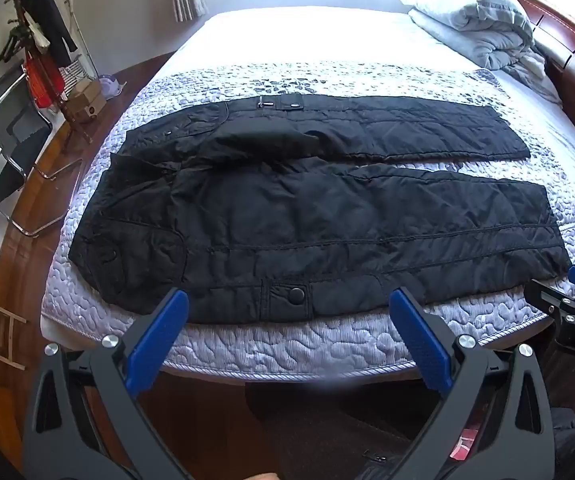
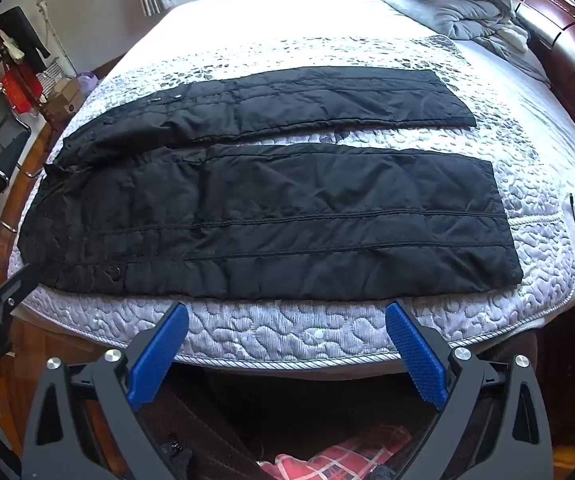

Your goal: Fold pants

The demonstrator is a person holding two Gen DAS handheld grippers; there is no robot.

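Hovering: left gripper [image 1: 289, 312] and right gripper [image 2: 287, 326], jaws wide, empty, above the near bed [image 2: 287, 340] edge.
Pants [image 2: 271, 224]: flat, legs apart.
Advice: pinch near leg's outer edge, lift evenly, lay onto far leg.

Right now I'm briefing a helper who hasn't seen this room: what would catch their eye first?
A pair of black quilted pants lies spread flat across the patterned mattress, legs parted and pointing right, waist to the left. Both the left gripper and right gripper hover open over the near bed edge, holding nothing. A rumpled grey duvet sits at the far right corner.
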